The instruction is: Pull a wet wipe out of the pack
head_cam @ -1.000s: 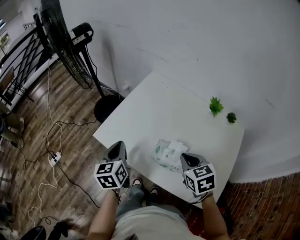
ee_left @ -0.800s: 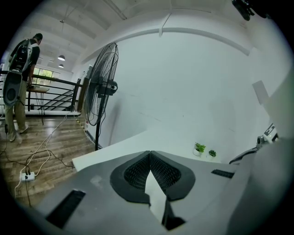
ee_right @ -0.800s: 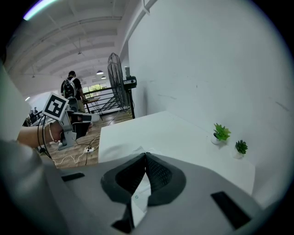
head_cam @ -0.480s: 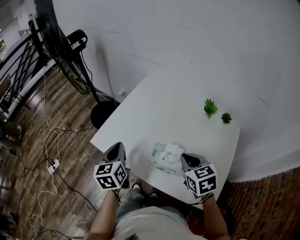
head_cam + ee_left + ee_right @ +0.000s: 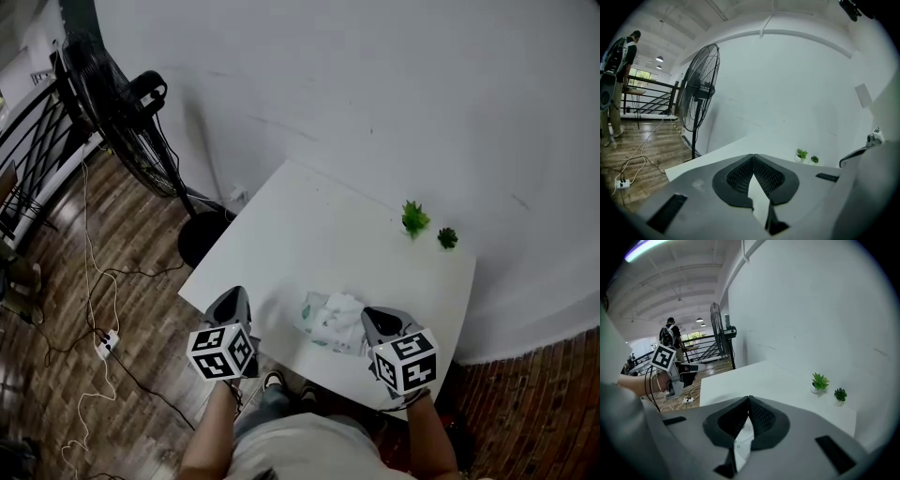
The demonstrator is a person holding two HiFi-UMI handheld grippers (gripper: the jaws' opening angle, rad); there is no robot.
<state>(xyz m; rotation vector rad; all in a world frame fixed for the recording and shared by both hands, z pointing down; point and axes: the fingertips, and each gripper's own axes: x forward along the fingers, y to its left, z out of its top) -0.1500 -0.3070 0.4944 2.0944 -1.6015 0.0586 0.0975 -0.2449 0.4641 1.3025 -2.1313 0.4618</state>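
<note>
Pack (image 5: 330, 321) nearer right gripper (image 5: 367, 315), jaws together

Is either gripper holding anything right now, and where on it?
Nothing is held. The left gripper and right gripper are both shut on nothing; the wipe pack lies on the table.
</note>
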